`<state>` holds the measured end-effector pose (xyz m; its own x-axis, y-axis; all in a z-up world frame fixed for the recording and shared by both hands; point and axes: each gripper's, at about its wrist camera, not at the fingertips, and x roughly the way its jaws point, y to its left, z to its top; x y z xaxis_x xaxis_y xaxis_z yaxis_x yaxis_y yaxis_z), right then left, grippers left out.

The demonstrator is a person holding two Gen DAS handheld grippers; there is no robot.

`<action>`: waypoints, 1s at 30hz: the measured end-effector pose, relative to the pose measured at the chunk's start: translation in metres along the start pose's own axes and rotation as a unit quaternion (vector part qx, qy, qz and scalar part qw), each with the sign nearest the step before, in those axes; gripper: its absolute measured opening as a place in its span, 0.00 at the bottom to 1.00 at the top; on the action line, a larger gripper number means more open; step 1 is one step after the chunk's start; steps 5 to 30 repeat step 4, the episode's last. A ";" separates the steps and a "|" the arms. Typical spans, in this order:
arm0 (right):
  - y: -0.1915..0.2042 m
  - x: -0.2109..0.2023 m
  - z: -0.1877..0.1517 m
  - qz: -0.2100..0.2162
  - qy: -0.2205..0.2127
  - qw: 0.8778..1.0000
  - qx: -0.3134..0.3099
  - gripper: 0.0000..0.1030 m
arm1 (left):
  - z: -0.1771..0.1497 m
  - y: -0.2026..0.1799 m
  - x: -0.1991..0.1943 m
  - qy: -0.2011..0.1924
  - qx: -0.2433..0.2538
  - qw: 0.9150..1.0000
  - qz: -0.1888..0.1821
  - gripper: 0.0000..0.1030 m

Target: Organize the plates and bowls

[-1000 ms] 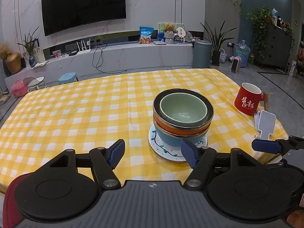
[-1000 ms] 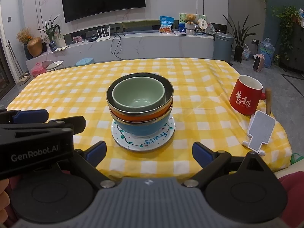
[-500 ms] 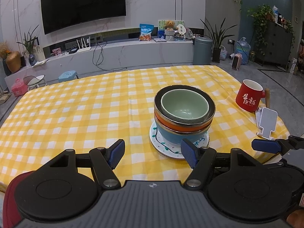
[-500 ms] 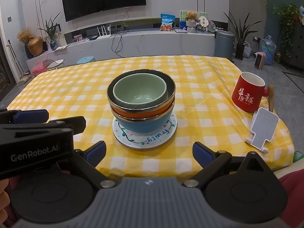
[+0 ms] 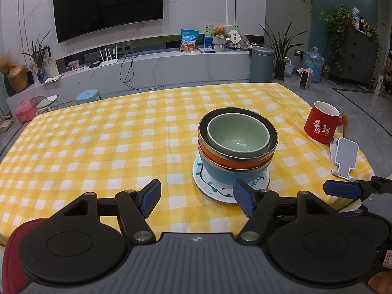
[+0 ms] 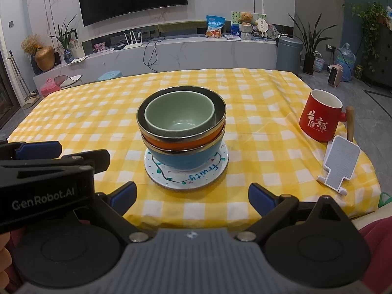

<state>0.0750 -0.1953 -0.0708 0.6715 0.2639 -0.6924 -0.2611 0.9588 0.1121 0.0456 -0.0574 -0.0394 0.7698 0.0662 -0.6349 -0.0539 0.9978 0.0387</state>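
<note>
Looking along the left tongs (image 5: 197, 196) in the left wrist view: pads spread apart, holding nothing, hovering at the near edge of the surface (image 5: 98, 147). Stack sits ahead and a bit right: green bowl (image 5: 238, 134) nested in an orange bowl (image 5: 235, 163), that in a blue bowl (image 5: 220, 174), all on a white plate (image 5: 208, 186) with a vine pattern. Right pad overlaps the plate's near rim in this picture; contact not clear, probably just in front. All bowls upright, mouths up; round, so no real long axis, only the vertical stack axis. Green bowl sits off-centre, toward the far right of the orange one. Red mug (image 5: 321, 126) and a white stand (image 5: 344, 159) well to the right. Tip of the right tongs (image 5: 340, 188) shows at the right edge.

Right wrist view: right tongs (image 6: 192, 196) also wide apart and empty, centred on the stack. Plate (image 6: 171, 174) lettering faces the camera. Left tongs (image 6: 36, 147) visible at left.

Judgement: stacking looks finished or nearly so. If the stack must move, grip the plate rim from both sides, keep it level, go slowly; the off-centre green bowl (image 6: 178, 116) could slide. Avoid squeezing the orange bowl (image 6: 176, 144) or blue bowl (image 6: 181, 159) walls.
</note>
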 end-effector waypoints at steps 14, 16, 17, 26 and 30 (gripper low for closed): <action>0.000 0.001 0.000 0.000 0.002 1.000 0.001 0.93 | -0.001 0.000 0.000 0.000 0.002 1.000 0.002 0.77; 0.000 0.001 0.000 0.000 0.002 1.000 0.001 0.93 | -0.001 0.000 0.000 0.000 0.002 1.000 0.002 0.77; 0.000 0.001 0.000 0.000 0.002 1.000 0.001 0.93 | -0.001 0.000 0.000 0.000 0.002 1.000 0.002 0.77; 0.000 0.001 0.000 0.000 0.002 1.000 0.001 0.93 | -0.001 0.000 0.000 0.000 0.002 1.000 0.002 0.77; 0.000 0.001 0.000 0.000 0.002 1.000 0.001 0.93 | -0.001 0.000 0.000 0.000 0.002 1.000 0.002 0.77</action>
